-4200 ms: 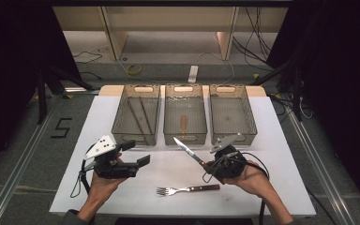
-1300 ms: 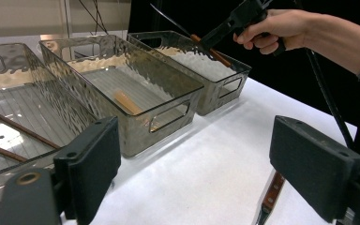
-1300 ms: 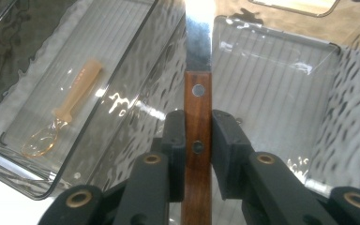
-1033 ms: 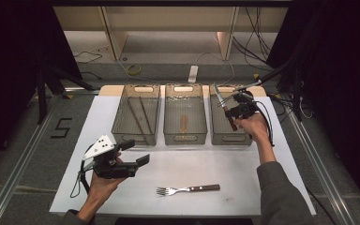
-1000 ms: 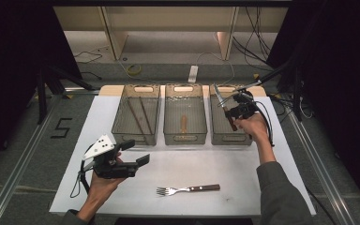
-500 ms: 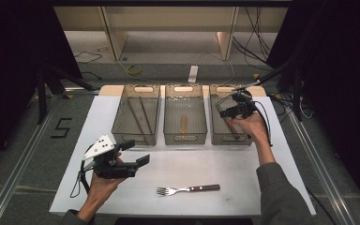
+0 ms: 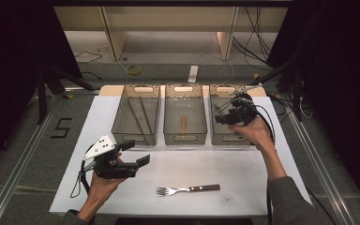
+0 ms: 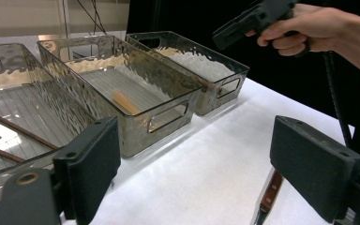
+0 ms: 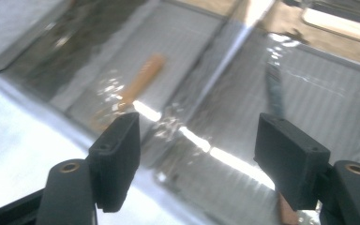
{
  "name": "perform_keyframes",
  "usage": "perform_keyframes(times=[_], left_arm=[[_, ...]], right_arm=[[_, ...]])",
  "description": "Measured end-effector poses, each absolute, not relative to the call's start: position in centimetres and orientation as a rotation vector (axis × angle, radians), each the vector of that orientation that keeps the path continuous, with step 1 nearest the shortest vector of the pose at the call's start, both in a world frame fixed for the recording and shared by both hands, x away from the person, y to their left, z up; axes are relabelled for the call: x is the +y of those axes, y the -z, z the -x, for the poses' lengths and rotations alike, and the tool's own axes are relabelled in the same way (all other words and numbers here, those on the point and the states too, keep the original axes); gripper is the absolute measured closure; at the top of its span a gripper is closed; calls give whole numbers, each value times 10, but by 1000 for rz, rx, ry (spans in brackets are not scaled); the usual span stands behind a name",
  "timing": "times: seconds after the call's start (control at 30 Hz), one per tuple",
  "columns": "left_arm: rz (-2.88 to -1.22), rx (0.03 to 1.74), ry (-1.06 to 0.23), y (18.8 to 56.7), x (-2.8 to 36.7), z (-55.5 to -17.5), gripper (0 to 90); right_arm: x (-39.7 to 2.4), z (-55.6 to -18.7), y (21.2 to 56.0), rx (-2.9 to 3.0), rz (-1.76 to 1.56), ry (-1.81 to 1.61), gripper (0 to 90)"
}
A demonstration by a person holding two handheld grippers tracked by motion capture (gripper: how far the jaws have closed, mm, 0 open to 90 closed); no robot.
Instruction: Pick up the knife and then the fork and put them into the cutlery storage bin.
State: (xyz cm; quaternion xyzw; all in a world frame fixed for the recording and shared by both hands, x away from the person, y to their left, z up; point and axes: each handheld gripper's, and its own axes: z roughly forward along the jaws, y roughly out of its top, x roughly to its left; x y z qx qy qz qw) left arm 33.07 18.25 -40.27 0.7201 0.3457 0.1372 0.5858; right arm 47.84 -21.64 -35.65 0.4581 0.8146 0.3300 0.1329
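High view overhead, far; gripper views close, sharing middle bin (image 7: pixel 184 119).

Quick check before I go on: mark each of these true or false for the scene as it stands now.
1. The fork lies on the white table. True.
2. The right gripper grips a knife. False: its jaws stand open with nothing between them; the knife lies in the right-hand bin.
3. The middle bin holds a wooden-handled piece. True.
4. The left gripper is over the bins. False: it hovers above the table, short of the left bin.
5. The left gripper is shut. False: open.
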Motion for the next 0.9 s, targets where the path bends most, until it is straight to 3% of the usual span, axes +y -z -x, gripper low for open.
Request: perform_keyframes(times=[0.43,0.9], left_arm=[[-1682,805,-320,403,182,-331,161],[-1681,801,-320,403,182,-330,161]], right_arm=[[-188,-412,356,2513,-1067,-1046,300],[-175,-391,364,2598,-988,-1014,269]])
